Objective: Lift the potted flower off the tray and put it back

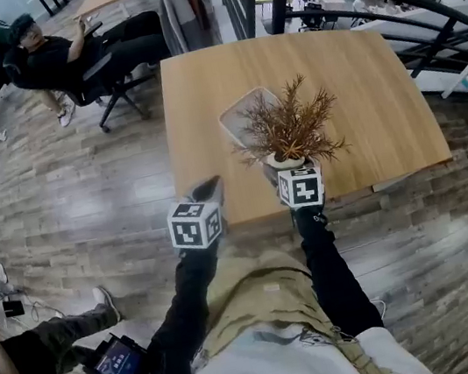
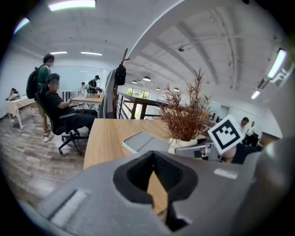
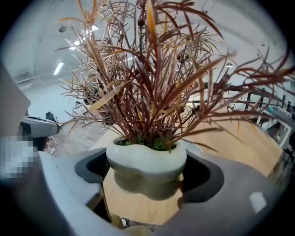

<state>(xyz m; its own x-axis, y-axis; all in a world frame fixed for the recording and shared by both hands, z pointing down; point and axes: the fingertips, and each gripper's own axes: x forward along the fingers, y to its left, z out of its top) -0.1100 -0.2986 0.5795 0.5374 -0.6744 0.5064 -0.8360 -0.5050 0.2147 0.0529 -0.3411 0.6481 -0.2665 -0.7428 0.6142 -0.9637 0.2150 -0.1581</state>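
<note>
Now the potted flower (brown, spiky leaves) is pinched at its white pot between the right claw's pads. It is raised off the desk, just on the near side of the grey tray. The left claw hovers at the desk's near edge, closed on nothing.

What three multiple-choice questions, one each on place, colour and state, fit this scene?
1. Where is the potted flower? A on the tray; B in the right claw, off the tray; C on the floor.
2. Tray colour? A grey; B red; C black.
3. Left claw? A grips the potted flower; B holds nothing; C grips the tray.
Answers: 1 B, the wood of the table shows under it. 2 A, pale grey in the head view. 3 B, only table shows between its pads.
</note>
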